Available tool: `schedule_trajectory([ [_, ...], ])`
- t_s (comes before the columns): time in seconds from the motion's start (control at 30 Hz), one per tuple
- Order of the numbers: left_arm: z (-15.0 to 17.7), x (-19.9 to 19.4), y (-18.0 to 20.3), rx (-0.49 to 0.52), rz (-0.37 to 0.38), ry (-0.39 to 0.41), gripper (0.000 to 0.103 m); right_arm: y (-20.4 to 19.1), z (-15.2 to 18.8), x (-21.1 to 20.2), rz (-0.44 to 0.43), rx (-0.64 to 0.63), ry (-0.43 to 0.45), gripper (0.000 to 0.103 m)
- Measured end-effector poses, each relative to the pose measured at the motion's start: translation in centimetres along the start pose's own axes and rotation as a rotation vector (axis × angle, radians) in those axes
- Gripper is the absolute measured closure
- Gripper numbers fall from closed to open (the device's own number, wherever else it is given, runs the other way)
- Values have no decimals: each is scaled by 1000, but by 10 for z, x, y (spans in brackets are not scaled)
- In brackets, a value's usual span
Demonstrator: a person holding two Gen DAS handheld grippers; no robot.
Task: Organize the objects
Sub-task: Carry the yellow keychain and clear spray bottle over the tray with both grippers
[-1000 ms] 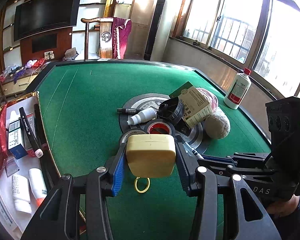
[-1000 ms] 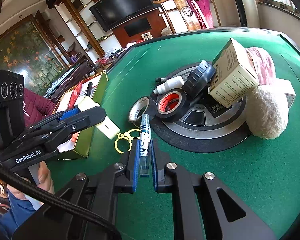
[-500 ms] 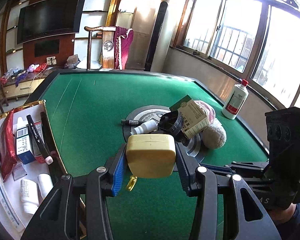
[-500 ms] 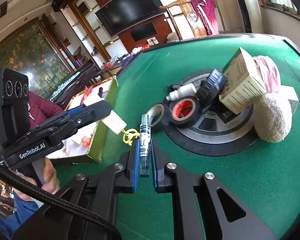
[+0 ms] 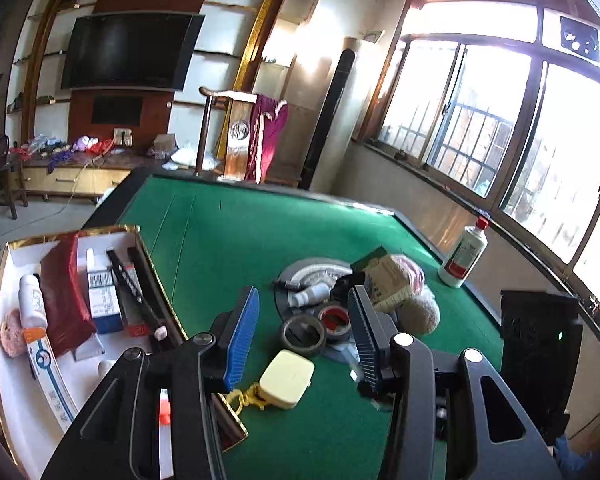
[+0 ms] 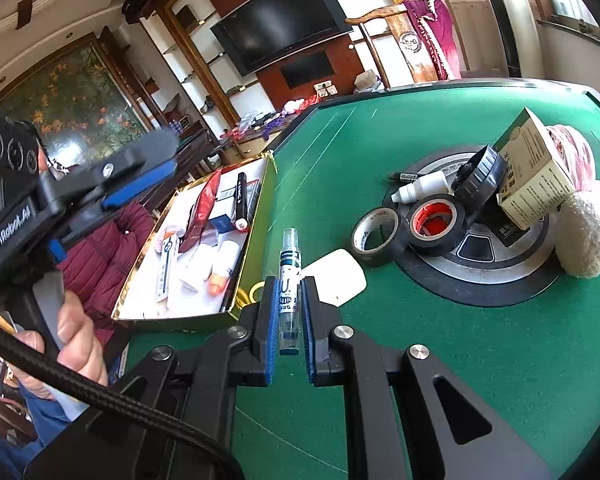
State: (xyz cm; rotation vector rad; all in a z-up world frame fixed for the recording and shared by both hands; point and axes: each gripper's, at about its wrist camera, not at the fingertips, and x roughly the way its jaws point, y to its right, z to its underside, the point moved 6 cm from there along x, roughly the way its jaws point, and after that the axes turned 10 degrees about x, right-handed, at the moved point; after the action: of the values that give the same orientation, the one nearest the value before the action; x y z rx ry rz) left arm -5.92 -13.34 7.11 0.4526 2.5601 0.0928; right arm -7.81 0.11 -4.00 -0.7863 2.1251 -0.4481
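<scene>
Left wrist view: left gripper (image 5: 302, 330) fingers spread, empty; smooth cream rounded-square case (image 5: 287, 379) on green felt tabletop (image 5: 260, 240) beneath them. Right gripper (image 6: 289, 286) fingers pinching clear plastic tube (image 6: 288, 276) upright.

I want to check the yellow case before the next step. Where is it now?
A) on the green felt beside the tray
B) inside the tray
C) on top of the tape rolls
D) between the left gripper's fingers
A: the yellow case lies on the felt just right of the tray, below the open left gripper.
</scene>
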Motion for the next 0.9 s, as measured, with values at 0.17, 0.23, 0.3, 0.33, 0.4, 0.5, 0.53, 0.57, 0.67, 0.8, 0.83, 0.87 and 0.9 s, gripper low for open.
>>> schedule_trajectory([
  [0.17, 31, 43, 17, 147, -6, -203, 61, 21, -9, -7, 39, 52, 41, 94],
  [0.23, 41, 64, 23, 193, -28, -269, 60, 31, -13, -9, 48, 80, 52, 94],
  [0.3, 51, 86, 28, 249, -46, -344, 60, 36, -14, -11, 48, 94, 53, 94],
  [0.33, 55, 93, 28, 269, -60, -374, 60, 37, -14, -11, 49, 95, 53, 94],
  [0.4, 63, 106, 31, 298, -53, -425, 60, 37, -13, -11, 43, 90, 47, 94],
  [0.5, 71, 117, 31, 314, -68, -471, 60, 35, -12, -10, 33, 80, 38, 94],
  [0.53, 72, 120, 29, 318, -80, -483, 60, 34, -12, -9, 30, 76, 34, 94],
  [0.57, 76, 120, 28, 325, -93, -493, 60, 34, -12, -9, 27, 75, 33, 94],
  [0.67, 80, 123, 27, 359, -146, -491, 47, 34, -12, -8, 24, 72, 30, 94],
  [0.8, 82, 124, 30, 374, -128, -482, 47, 35, -12, -8, 23, 73, 31, 94],
  [0.83, 84, 122, 32, 379, -114, -485, 47, 35, -12, -8, 23, 73, 29, 94],
  [0.87, 86, 123, 34, 387, -98, -491, 47, 35, -13, -7, 23, 74, 27, 94],
  [0.9, 88, 123, 36, 398, -93, -498, 47, 35, -13, -7, 24, 75, 26, 94],
])
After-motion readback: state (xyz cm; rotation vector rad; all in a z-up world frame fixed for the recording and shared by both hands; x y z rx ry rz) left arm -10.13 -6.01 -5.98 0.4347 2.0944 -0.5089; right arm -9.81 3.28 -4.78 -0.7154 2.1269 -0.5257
